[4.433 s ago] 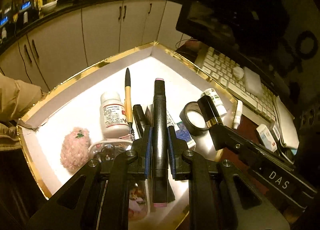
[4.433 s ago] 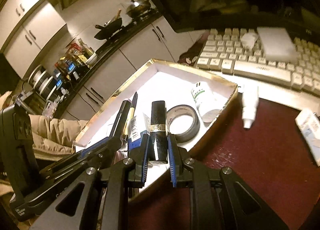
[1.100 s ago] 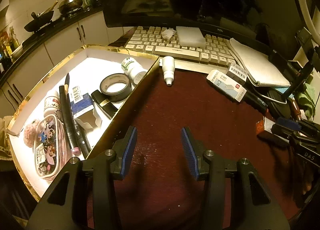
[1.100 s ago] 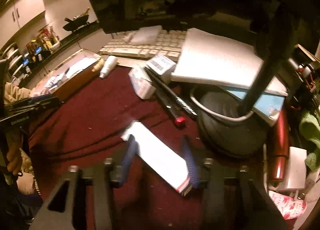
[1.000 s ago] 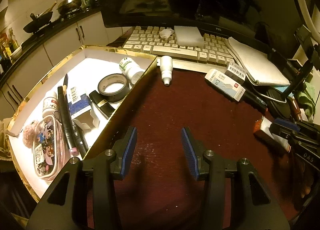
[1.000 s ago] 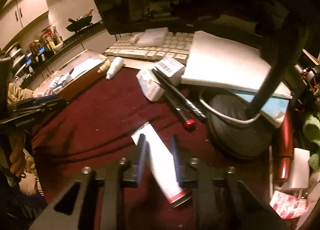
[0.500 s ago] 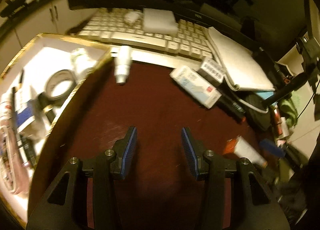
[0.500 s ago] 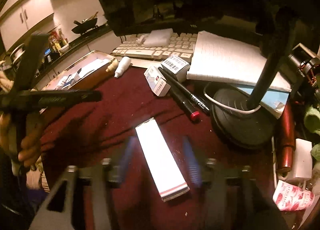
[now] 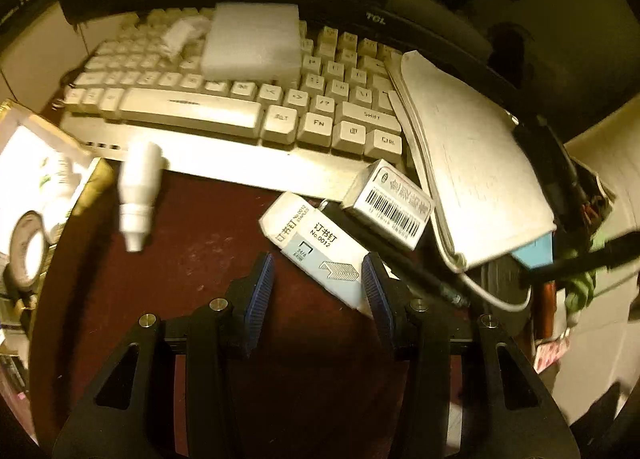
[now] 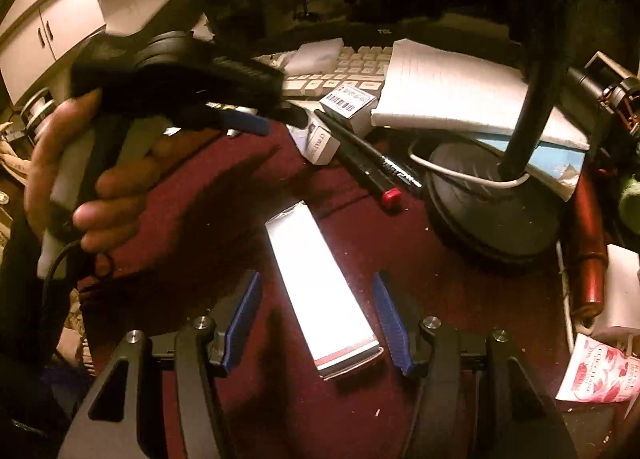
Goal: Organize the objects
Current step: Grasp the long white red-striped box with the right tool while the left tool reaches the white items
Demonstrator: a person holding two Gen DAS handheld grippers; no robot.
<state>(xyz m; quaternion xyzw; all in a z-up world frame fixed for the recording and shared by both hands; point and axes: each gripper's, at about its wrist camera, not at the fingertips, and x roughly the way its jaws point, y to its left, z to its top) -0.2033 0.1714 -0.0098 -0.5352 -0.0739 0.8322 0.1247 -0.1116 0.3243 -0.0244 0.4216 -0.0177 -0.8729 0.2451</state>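
My left gripper point(image 9: 318, 293) hovers over the maroon cloth with its jaws opening. The near end of a white and blue staple box point(image 9: 316, 251) lies between its blue pads point(image 9: 260, 291), which do not press on it. A barcoded box point(image 9: 388, 203) sits just behind. In the right wrist view a hand point(image 10: 80, 179) carries the left gripper point(image 10: 276, 119) above the staple box point(image 10: 320, 143). My right gripper point(image 10: 316, 321) stands open, and a long white box with a red stripe point(image 10: 320, 287) lies flat between its fingers, untouched.
A white dropper bottle point(image 9: 138, 191) lies by the gold-rimmed storage box point(image 9: 96, 175), which holds a tape roll point(image 9: 24, 255). Behind are a keyboard point(image 9: 200, 111), a foam block point(image 9: 252, 41) and a notebook point(image 9: 472, 171). A red-capped marker point(image 10: 376, 171) and a lamp base point(image 10: 492, 199) lie to the right.
The left gripper swung right, away from the gold box, and came over the staple box. The right gripper let go of the long white box, which now lies on the cloth.
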